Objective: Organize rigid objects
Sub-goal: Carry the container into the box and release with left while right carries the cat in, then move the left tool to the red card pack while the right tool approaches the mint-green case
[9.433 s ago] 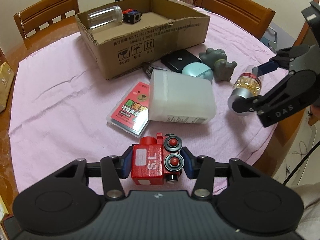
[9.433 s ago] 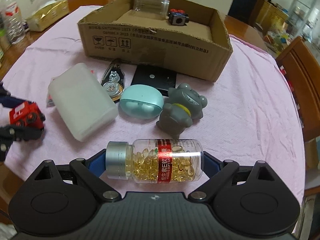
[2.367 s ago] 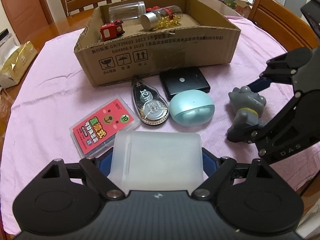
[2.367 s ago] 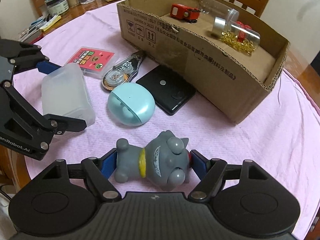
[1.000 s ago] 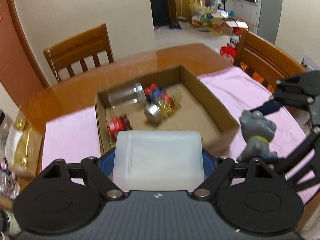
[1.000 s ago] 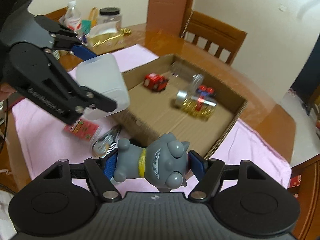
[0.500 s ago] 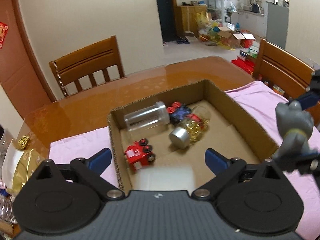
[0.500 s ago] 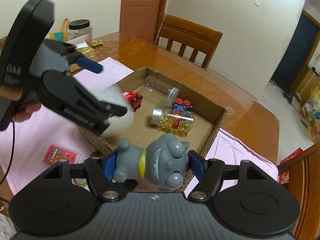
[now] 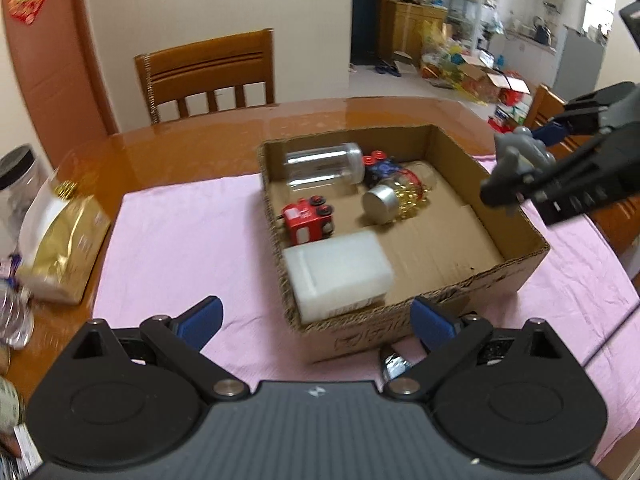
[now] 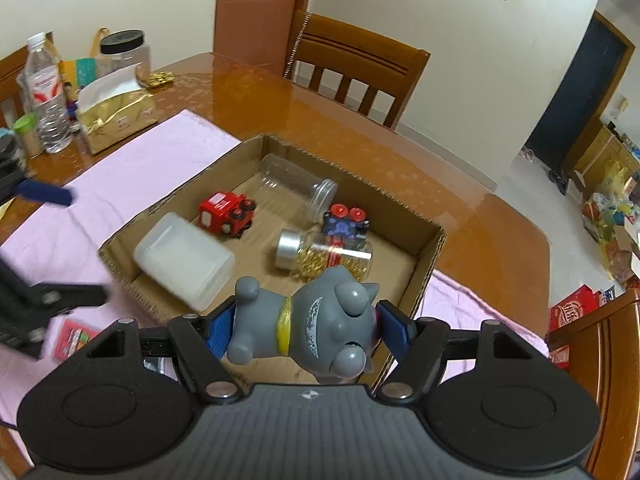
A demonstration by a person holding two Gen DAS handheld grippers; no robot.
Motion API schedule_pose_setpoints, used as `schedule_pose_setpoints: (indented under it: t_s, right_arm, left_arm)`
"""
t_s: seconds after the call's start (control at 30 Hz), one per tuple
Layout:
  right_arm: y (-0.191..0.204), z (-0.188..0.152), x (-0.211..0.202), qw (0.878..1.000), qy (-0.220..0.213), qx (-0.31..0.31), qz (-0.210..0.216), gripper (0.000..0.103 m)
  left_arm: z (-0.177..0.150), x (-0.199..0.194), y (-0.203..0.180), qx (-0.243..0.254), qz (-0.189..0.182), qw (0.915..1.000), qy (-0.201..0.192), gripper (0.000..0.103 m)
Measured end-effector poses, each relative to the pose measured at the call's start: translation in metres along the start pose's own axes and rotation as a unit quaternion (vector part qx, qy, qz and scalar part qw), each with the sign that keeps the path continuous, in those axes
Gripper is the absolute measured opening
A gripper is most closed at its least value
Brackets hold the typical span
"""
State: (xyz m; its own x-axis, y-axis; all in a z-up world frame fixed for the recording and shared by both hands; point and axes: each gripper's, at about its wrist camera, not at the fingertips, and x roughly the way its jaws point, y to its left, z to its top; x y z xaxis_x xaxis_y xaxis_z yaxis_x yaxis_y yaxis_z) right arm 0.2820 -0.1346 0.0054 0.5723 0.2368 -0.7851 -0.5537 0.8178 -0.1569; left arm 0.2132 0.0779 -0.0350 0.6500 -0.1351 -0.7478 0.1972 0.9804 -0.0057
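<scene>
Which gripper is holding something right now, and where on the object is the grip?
The right gripper clamps the grey cat figurine sideways, pads at its rear and head. The left gripper is open and empty, its white translucent plastic box lying in the cardboard box.

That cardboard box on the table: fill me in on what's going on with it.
A person with a gripper in each hand is packing loose items into the cardboard box. The left gripper has just opened and is empty; the white plastic container lies in the box by the red toy truck, clear jar and capsule bottle. The right gripper holds the grey cat figurine above the box.
</scene>
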Motion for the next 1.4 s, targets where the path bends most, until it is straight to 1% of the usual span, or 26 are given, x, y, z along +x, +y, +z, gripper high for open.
schedule_pose_setpoints:
  t_s: [0.07, 0.1, 0.13, 0.17, 0.2, 0.23, 0.27, 0.5, 0.77, 0.87, 1.0, 1.1, 1.33, 1.4]
  right_arm:
    - [-0.002, 0.006, 0.006, 1.000, -0.006, -0.001, -0.016, 0.078]
    - [-0.003, 0.009, 0.009, 1.000, -0.008, 0.004, -0.026, 0.080]
    - [-0.004, 0.011, 0.011, 1.000, -0.008, 0.009, -0.028, 0.087]
    - [-0.005, 0.013, 0.012, 1.000, -0.009, 0.013, -0.026, 0.092]
    - [-0.004, 0.014, 0.012, 0.999, -0.013, 0.015, -0.030, 0.101]
    - [-0.003, 0.014, 0.011, 0.999, -0.018, 0.015, -0.035, 0.103]
    - [-0.001, 0.013, 0.009, 0.999, -0.023, 0.013, -0.038, 0.103]
    - [0.013, 0.001, -0.006, 0.999, -0.021, 0.019, -0.033, 0.103]
    - [0.032, -0.033, -0.021, 0.998, -0.010, 0.056, -0.033, 0.103]
    - [0.041, -0.051, -0.009, 0.996, 0.018, 0.080, -0.031, 0.103]
    - [0.054, -0.077, 0.020, 0.990, 0.063, 0.122, -0.021, 0.103]
    - [0.065, -0.089, 0.040, 0.985, 0.089, 0.145, -0.020, 0.103]
    - [0.081, -0.100, 0.063, 0.975, 0.108, 0.192, -0.020, 0.103]
    - [0.081, -0.101, 0.065, 0.974, 0.105, 0.197, -0.023, 0.103]
  left_arm:
    - [-0.005, -0.001, 0.007, -0.009, 0.005, 0.9999, 0.003, 0.100]
    - [-0.008, 0.000, 0.010, -0.012, 0.009, 0.9999, 0.006, 0.099]
    - [-0.011, 0.000, 0.013, -0.013, 0.012, 0.9998, 0.008, 0.099]
    - [-0.014, 0.001, 0.015, -0.014, 0.015, 0.9997, 0.011, 0.099]
    - [-0.017, 0.001, 0.017, -0.017, 0.018, 0.9996, 0.014, 0.099]
    - [-0.019, 0.001, 0.019, -0.019, 0.020, 0.9995, 0.015, 0.099]
    - [-0.021, 0.000, 0.020, -0.021, 0.022, 0.9994, 0.017, 0.099]
    - [-0.029, -0.001, 0.024, -0.030, 0.025, 0.9991, 0.018, 0.100]
    - [-0.037, 0.003, 0.023, -0.037, 0.033, 0.9985, 0.023, 0.100]
    - [-0.041, 0.004, 0.023, -0.044, 0.035, 0.9980, 0.028, 0.100]
    - [-0.047, 0.005, 0.026, -0.053, 0.034, 0.9974, 0.036, 0.100]
    - [-0.050, 0.006, 0.027, -0.053, 0.036, 0.9971, 0.040, 0.100]
    - [-0.055, 0.005, 0.031, -0.055, 0.035, 0.9968, 0.047, 0.100]
    - [-0.057, 0.006, 0.031, -0.053, 0.033, 0.9968, 0.048, 0.100]
